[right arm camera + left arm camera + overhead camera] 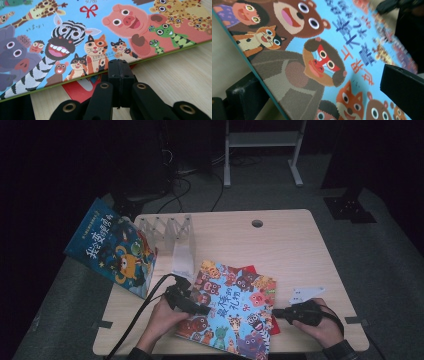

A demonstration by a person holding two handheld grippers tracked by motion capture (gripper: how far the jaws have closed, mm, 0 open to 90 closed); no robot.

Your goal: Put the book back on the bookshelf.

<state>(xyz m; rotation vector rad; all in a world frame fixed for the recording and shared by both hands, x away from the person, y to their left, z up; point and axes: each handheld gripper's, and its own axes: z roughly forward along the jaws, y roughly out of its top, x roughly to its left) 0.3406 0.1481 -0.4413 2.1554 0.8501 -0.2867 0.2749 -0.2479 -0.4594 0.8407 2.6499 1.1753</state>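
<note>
A light blue picture book (232, 320) with cartoon animals lies at the table's front middle, on top of a red book (250, 269). My left gripper (204, 309) is at the blue book's left edge and stands open. In the left gripper view the blue book's (352, 32) edge runs between the two wide-apart jaws of the left gripper (315, 80), one jaw below the cover and one above it. My right gripper (276, 312) is shut, and its tips (120, 62) press against the blue book's (75, 30) right edge, just over the red book (77, 91).
A dark blue picture book (112, 247) leans at the table's left edge beside a clear slotted book rack (170, 232). A round hole (257, 223) sits in the tabletop near the back. A white stand (262, 140) and cables are on the floor behind.
</note>
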